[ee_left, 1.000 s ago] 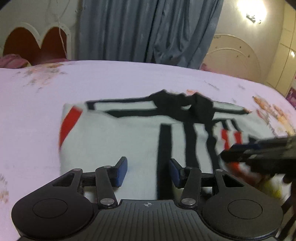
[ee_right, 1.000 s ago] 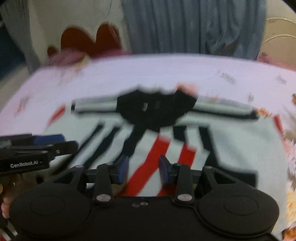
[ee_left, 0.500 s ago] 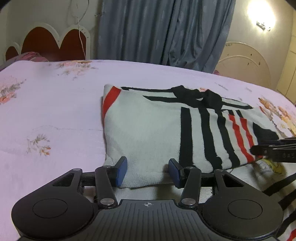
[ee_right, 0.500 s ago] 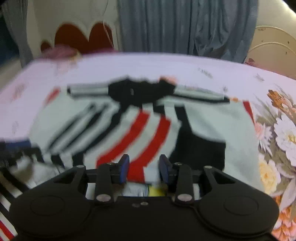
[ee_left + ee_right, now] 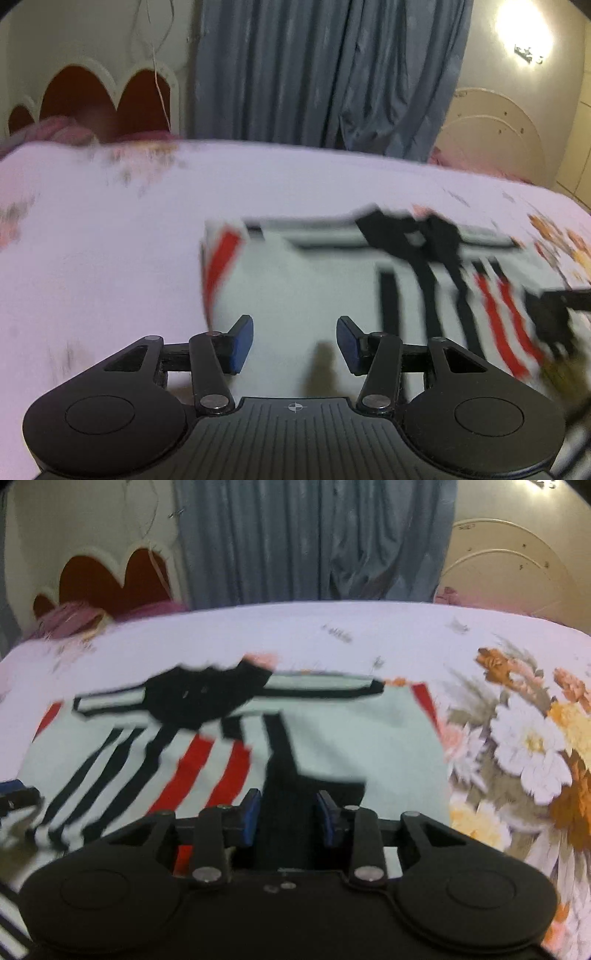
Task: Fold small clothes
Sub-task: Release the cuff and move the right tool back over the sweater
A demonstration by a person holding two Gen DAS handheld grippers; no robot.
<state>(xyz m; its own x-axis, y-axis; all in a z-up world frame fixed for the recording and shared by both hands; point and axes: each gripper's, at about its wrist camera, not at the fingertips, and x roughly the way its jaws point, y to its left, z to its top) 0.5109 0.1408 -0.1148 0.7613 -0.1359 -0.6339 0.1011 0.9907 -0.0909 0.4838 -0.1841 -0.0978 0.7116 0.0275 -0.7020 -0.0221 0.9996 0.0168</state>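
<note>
- Looking along my left gripper (image 5: 294, 343), I see its blue-padded fingers (image 5: 242, 341) spread wide with nothing between them, hovering over the near white edge of the striped shirt (image 5: 325, 280)
- My right gripper (image 5: 290, 818) has its fingers (image 5: 251, 814) parted too, a little narrower, framing a black panel of the shirt; I cannot tell whether the pads touch the cloth
- That shirt lies folded and flat on the bed (image 5: 110, 229), white with black and red stripes and a black collar (image 5: 207, 698) at the far side
- From the right wrist view the bedsheet's flower print (image 5: 528, 746) sits just beside the shirt's right edge
- Both views are motion-blurred; I can read no writing or brand anywhere, only a small crosshair mark (image 5: 294, 407) on the left gripper's body
- A blue curtain (image 5: 328, 70) hangs behind the bed
</note>
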